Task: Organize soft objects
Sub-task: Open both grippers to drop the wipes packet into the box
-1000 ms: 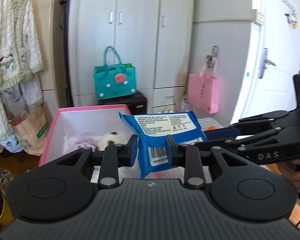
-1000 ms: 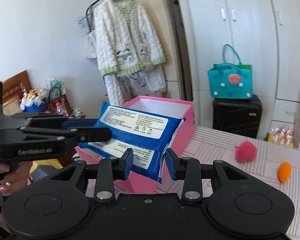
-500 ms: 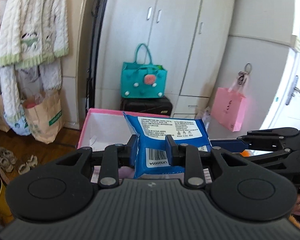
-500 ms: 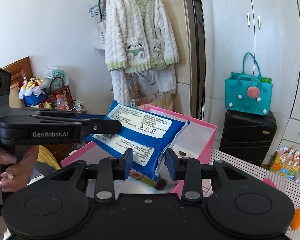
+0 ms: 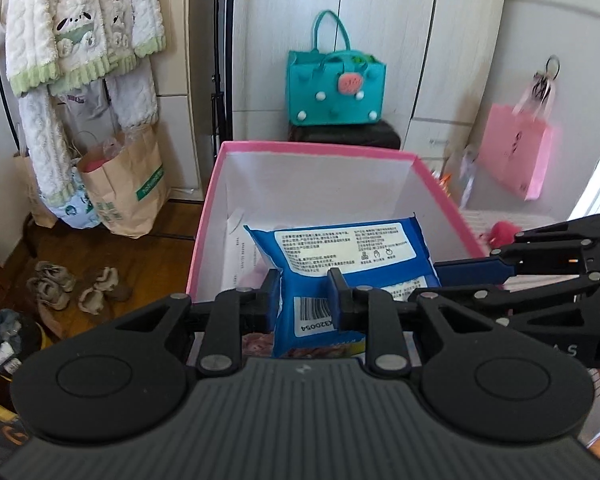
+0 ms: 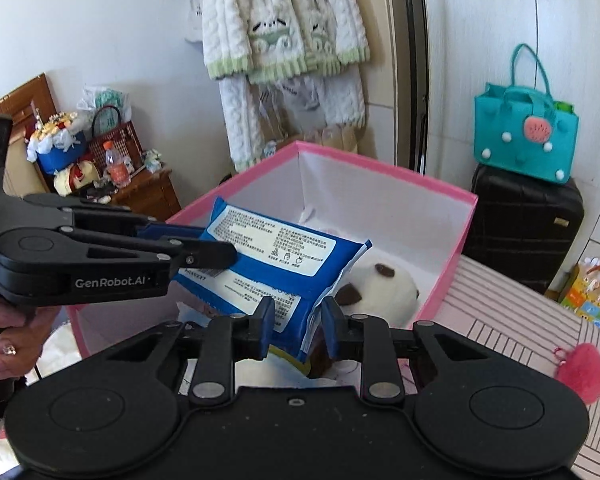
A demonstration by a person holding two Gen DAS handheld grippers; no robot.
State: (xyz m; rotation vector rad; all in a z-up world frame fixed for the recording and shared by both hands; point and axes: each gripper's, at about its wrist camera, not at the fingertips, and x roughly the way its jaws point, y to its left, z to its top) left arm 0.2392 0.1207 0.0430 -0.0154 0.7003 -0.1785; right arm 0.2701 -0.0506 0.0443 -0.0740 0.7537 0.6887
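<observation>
Both grippers clamp the same blue wipes pack [image 5: 342, 256] and hold it over the open mouth of the pink storage box [image 5: 316, 148]. In the left wrist view the left gripper [image 5: 303, 294] pinches the pack's near end, the barcode strip, and its jaws are closing on it; the right gripper [image 5: 466, 270] reaches in from 3 o'clock and grips the pack's far side. In the right wrist view the right gripper [image 6: 296, 322] bites the pack's crimped corner, jaws pressed tight, while the left gripper [image 6: 220, 252] comes in from 9 o'clock, held by a hand [image 6: 4, 336] at the picture's left edge. The pack tilts, its printed label facing up, and sits within the box's walls but above the contents. Beneath it, at 3 o'clock from the pack, lies a white plush toy [image 6: 376, 288] with brown patches. Outside the box, a pink pompom [image 6: 580, 366] rests on the striped tablecloth [image 6: 512, 320] at 4 o'clock.
</observation>
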